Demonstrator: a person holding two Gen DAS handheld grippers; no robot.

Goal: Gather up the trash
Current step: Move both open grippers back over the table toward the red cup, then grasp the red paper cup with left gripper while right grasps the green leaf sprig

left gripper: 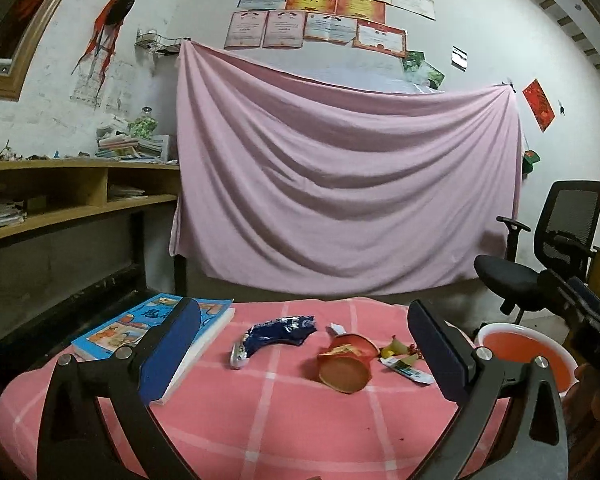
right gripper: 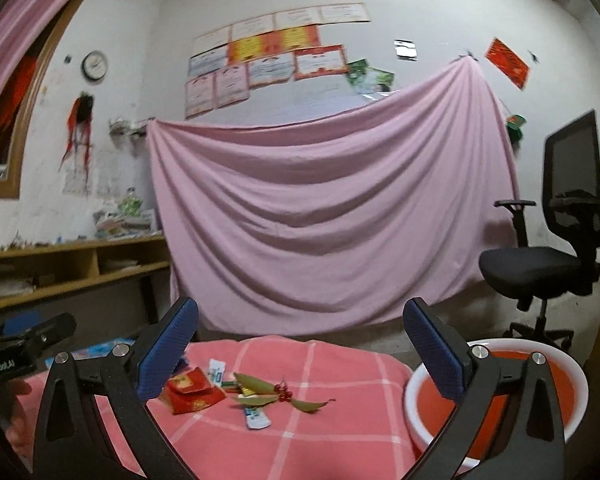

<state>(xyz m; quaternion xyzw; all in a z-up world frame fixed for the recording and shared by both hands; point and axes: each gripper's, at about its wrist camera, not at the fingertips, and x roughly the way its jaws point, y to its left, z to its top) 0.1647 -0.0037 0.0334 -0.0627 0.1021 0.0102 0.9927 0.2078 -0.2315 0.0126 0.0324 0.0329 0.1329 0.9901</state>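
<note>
Trash lies on the pink checked cloth: a blue crumpled wrapper, a crushed red paper cup, a small white sachet and green leaves with red berries. In the right wrist view the cup, a sachet, the leaves and the berries show. A red basin stands at the right, also seen in the right wrist view. My left gripper is open and empty above the trash. My right gripper is open and empty.
A blue picture book lies at the cloth's left edge. A wooden shelf desk stands at the left. A pink sheet hangs behind. A black office chair stands at the right.
</note>
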